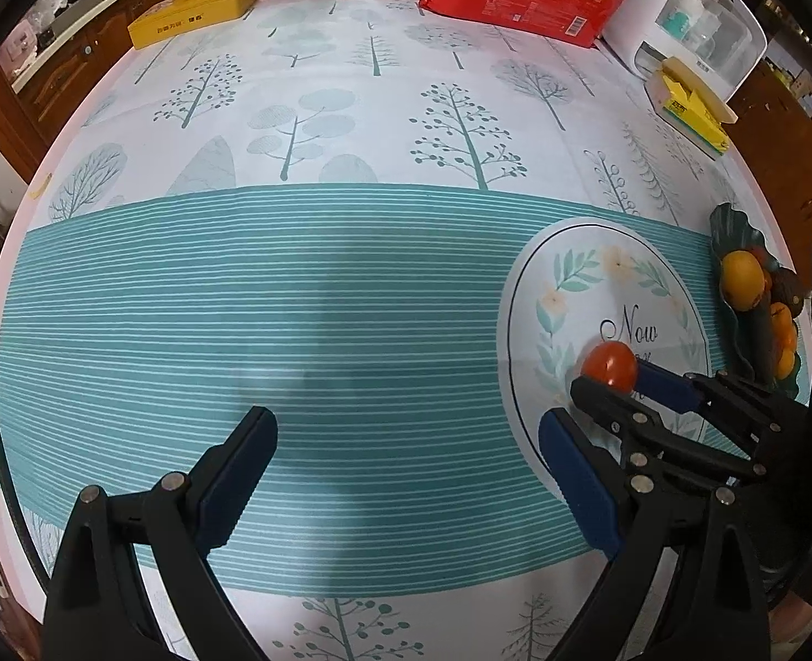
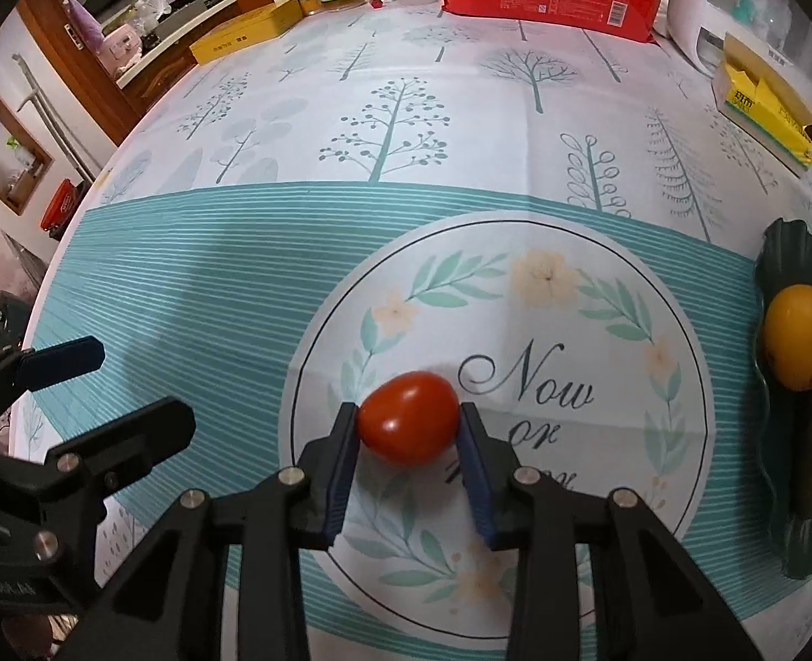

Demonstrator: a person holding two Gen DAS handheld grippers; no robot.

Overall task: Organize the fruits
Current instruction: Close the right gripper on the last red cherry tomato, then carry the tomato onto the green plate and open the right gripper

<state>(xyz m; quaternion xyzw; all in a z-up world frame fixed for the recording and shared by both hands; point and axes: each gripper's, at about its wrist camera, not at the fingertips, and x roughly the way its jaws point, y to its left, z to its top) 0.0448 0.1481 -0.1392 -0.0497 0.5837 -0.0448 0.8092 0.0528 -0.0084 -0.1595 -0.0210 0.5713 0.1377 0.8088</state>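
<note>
The right gripper (image 2: 409, 429) is clamped on a small red oval tomato (image 2: 409, 420), both blue pads touching its sides. The tomato rests on the tabletop (image 2: 351, 126), inside the round white floral emblem (image 2: 516, 297) printed on the teal-striped tablecloth. The left gripper (image 1: 406, 440) hovers over the striped band with its jaws wide apart and nothing between them. A dark green leaf-shaped plate (image 2: 780, 264) sits at the right edge of the tabletop, holding a yellow round fruit (image 2: 800, 336) and other fruits, partly out of view.
</note>
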